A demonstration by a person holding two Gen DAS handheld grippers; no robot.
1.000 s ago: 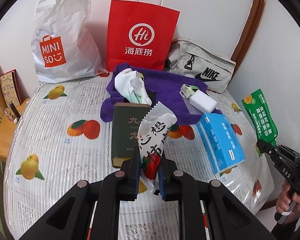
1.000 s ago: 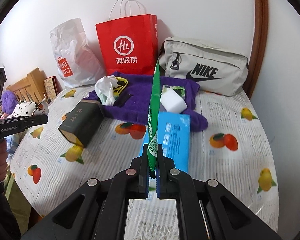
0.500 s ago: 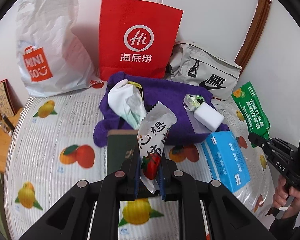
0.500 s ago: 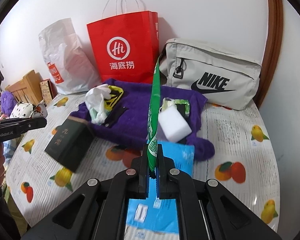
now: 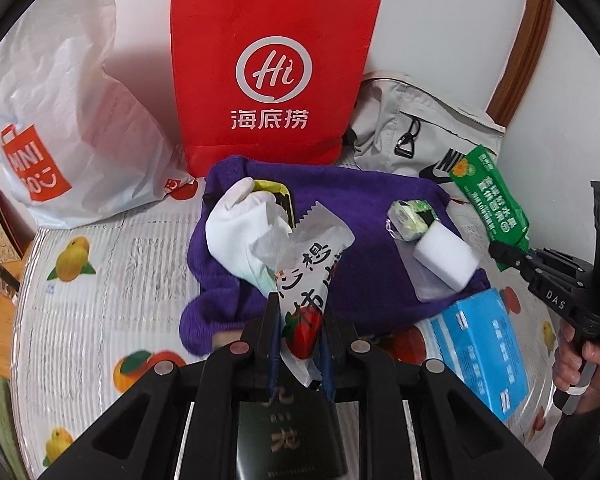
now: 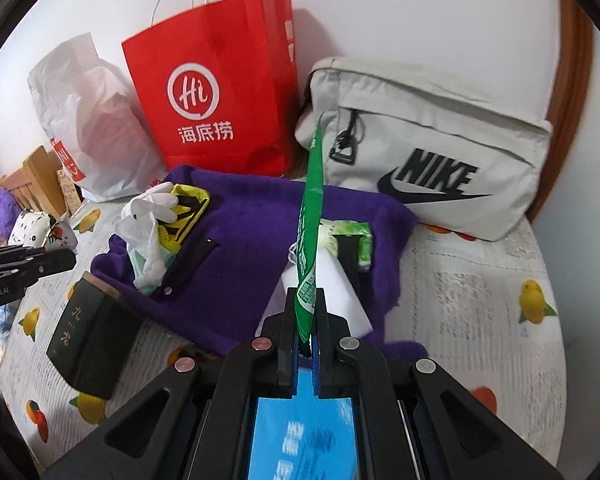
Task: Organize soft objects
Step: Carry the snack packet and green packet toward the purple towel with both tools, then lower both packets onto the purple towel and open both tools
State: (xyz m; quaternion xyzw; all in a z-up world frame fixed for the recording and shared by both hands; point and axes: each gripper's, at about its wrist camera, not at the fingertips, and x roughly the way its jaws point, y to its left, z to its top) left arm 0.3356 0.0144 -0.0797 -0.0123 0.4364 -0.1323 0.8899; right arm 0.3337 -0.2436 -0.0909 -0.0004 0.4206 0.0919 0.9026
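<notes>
Both tools have closed in on the purple cloth (image 5: 352,208) mid-frame. Your left tool (image 5: 300,344) clamps the strawberry snack packet (image 5: 312,272), your right tool (image 6: 305,320) the green packet (image 6: 312,216). Neither is placed yet; glove, sponge and tissue pack wait.

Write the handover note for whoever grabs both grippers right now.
Left gripper: shut on the white strawberry snack packet, its jaws having just opened slightly.
Right gripper: shut on the green packet.
Both are held over the purple cloth, facing the red paper bag, white plastic bag and grey Nike bag.
Done: two packets picked up.
Left: place them; sponge, white glove, blue tissue pack remain out.
</notes>
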